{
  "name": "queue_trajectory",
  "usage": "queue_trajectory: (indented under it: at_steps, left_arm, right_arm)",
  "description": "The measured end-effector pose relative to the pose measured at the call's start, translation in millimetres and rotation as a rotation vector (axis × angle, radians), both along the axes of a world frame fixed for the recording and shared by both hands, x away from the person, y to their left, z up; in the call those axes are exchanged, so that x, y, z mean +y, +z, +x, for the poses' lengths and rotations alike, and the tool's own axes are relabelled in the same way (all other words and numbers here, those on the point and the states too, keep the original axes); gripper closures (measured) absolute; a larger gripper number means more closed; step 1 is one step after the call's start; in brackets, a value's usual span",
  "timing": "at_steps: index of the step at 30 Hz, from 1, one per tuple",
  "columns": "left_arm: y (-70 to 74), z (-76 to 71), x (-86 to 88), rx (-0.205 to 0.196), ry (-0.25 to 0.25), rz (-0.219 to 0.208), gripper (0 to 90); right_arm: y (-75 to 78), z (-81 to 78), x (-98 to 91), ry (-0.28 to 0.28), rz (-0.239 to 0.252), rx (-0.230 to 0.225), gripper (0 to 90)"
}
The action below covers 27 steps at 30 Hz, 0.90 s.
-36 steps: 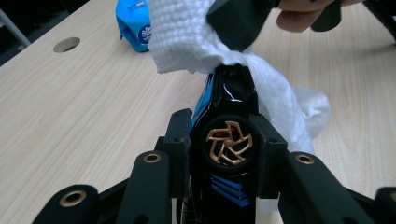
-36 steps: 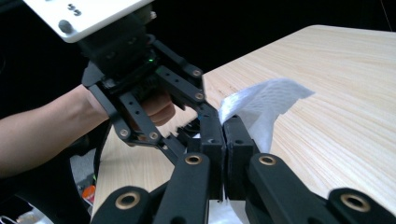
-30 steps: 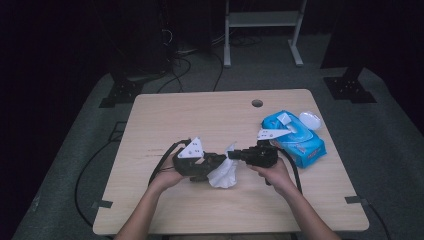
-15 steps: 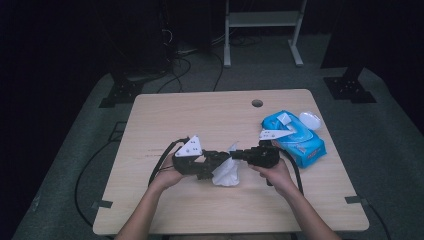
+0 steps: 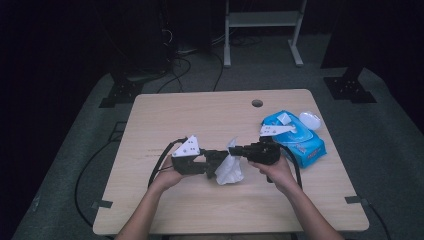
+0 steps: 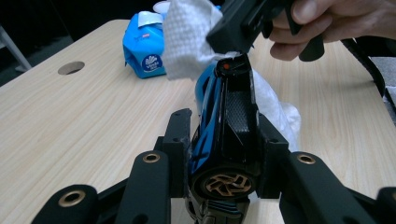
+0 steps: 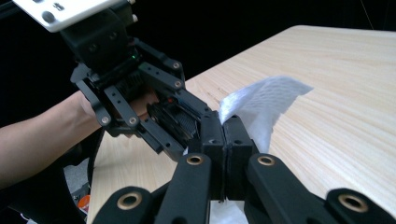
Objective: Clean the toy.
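Both claws barely moved; wipe (image 5: 229, 170) perhaps hangs slightly lower.

The jaws clamp a blue-and-black toy car (image 6: 224, 126), a white wipe (image 6: 189, 37) pressed against its far end.

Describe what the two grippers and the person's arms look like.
Both the left gripper and the right gripper are black, with linked jaw bars joined by brass-ringed pivots. Each carries a pale three-cornered plate with small dark dots on top and trails a black cable. The person's forearms are bare, with no sleeves or gloves showing.
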<state>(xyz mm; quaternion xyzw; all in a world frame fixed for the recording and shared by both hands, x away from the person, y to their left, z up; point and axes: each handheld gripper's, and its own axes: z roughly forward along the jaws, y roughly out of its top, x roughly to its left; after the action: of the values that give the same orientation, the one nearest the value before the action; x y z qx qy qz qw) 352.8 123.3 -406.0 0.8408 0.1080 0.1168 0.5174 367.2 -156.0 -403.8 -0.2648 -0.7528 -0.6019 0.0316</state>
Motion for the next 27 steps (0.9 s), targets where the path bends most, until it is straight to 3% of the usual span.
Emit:
queue_trajectory:
  at_steps: [6,10,13,17,18,22,27]
  left_arm:
    - [0.4,-1.9,-0.8,-0.008,-0.009,0.011,64.0]
    - [0.8,-3.3,0.9,-0.013,-0.016,0.018,63.9]
    - [0.4,-1.8,8.3,-0.006,-0.014,0.015,63.9]
    - [2.2,-2.4,12.7,-0.021,0.005,0.049,63.7]
    - [2.2,-2.1,14.0,-0.021,0.006,0.05,63.7]
    - [-1.0,-0.1,17.7,0.001,0.019,0.014,63.4]
    - [-1.7,1.4,20.3,0.008,0.024,0.002,63.5]
  right_arm:
    - [18.2,-1.5,11.4,0.052,-0.002,-0.029,88.8]
    - [24.7,-2.3,25.0,0.09,-0.039,-0.053,88.8]
    - [20.2,0.4,21.8,0.069,-0.041,-0.043,88.8]
    - [5.6,3.2,13.2,0.04,-0.012,0.003,88.8]
    - [0.3,3.5,13.0,0.03,-0.037,0.005,88.7]
    - [-9.0,6.0,17.8,0.034,-0.015,0.038,88.8]
    - [-7.2,7.3,23.3,0.035,-0.014,0.034,88.8]
